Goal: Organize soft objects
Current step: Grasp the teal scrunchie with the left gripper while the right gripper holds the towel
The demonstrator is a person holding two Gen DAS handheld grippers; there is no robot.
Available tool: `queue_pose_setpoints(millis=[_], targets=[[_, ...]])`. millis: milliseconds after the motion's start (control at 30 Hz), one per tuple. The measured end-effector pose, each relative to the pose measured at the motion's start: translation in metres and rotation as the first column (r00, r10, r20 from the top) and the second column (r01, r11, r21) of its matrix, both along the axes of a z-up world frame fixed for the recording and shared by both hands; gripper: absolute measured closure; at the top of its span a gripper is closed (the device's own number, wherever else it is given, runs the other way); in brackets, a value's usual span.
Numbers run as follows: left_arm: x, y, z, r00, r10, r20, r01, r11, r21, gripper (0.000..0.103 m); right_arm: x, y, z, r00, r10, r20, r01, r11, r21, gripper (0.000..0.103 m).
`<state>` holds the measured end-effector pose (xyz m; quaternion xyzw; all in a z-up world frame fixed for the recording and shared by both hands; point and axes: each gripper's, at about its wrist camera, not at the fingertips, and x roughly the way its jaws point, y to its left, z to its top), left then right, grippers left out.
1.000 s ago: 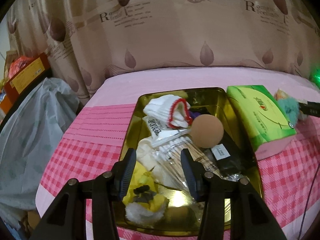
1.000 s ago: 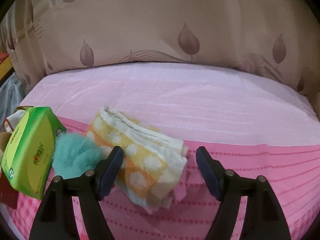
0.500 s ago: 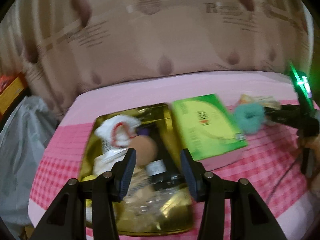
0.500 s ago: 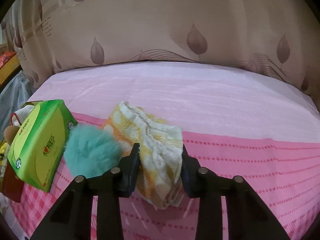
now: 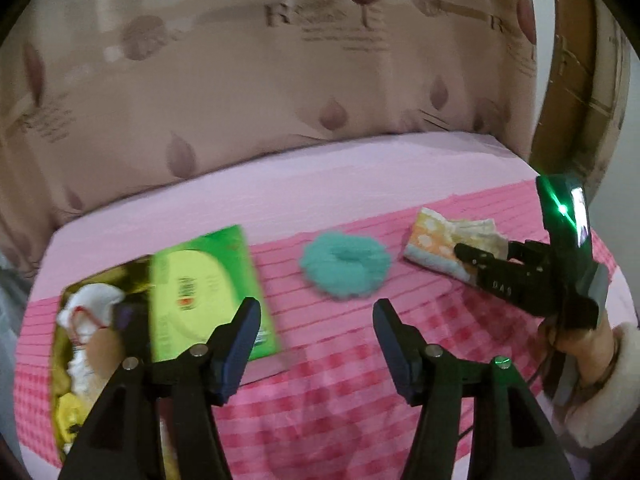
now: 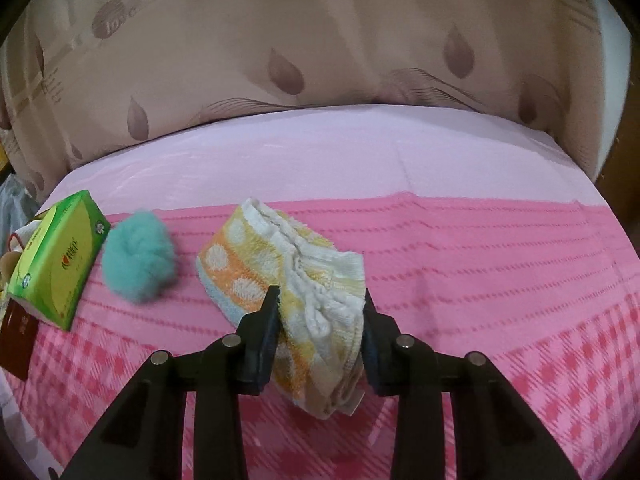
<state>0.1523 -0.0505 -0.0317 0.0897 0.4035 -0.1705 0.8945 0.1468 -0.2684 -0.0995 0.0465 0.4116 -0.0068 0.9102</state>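
Folded towel is clamped in the right hand-held gripper; left hand-held gripper hovers, fingers apart.

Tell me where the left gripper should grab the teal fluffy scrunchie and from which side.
Take the teal fluffy scrunchie across one side of its ring, probably the near rim facing the left gripper, coming down from above. It lies flat on the pink cloth with a dimple in the middle, so a low sideways approach would likely only push it. The jaws are open, and it lies clear of the green tissue pack.
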Motion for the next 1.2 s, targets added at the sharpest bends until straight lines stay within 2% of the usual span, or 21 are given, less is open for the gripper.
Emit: queue_pose_setpoints(millis=[167,400,633,767,900,1000,1033,1100,1133,1167,1200], targets=[[0.019,-0.028,-0.012,0.998,-0.024,-0.059,0.023,1.0,-0.015,0.043,-0.002,-0.008,-0.003,1.0,-0.011,-0.007,0.011,0.998,0.057,0.07],[0.056,-0.053,-0.033,0.991,0.016,-0.13,-0.018,1.0,-0.013,0.043,0.001,-0.016,-0.006,1.0,-0.013,-0.016,0.015,0.992,0.124,0.069],[0.092,-0.072,-0.057,0.987,0.079,-0.138,-0.071,0.996,0.062,0.043,0.002,-0.019,-0.007,1.0,-0.015,-0.019,0.018,0.989,0.149,0.067],[0.108,-0.075,-0.074,0.98,0.105,-0.168,-0.091,0.992,0.085,0.043,0.002,-0.022,-0.008,1.0,-0.015,-0.02,0.018,0.985,0.17,0.067],[0.114,-0.079,-0.085,0.98,0.123,-0.154,-0.105,0.987,0.121,0.043,0.002,-0.021,-0.008,1.0,-0.014,-0.021,0.017,0.984,0.175,0.066],[0.117,-0.081,-0.091,0.983,0.116,-0.139,-0.099,0.987,0.124,0.043,0.002,-0.022,-0.008,1.0,-0.014,-0.02,0.018,0.984,0.177,0.066],[0.116,-0.079,-0.091,0.984,0.115,-0.138,-0.101,0.989,0.104,0.043,0.003,-0.022,-0.008,1.0,-0.014,-0.021,0.018,0.984,0.178,0.066],[0.116,-0.076,-0.091,0.983,0.115,-0.143,-0.104,0.991,0.084,0.057,0.003,-0.022,-0.008,1.0,-0.014,-0.021,0.017,0.984,0.178,0.066],[0.114,-0.074,-0.089,0.983,0.118,-0.141,-0.106,0.99,0.089,0.077,0.003,-0.022,-0.008,1.0,-0.014,-0.021,0.017,0.984,0.177,0.066],[0.112,-0.073,-0.089,0.984,0.114,-0.14,-0.101,0.99,0.094,0.091,0.003,-0.022,-0.008,1.0,-0.014,-0.021,0.017,0.984,0.178,0.066],[0.112,-0.073,-0.09,0.98,0.097,-0.174,-0.086,0.994,0.073,0.091,0.003,-0.022,-0.008,1.0,-0.014,-0.021,0.017,0.984,0.179,0.066]])
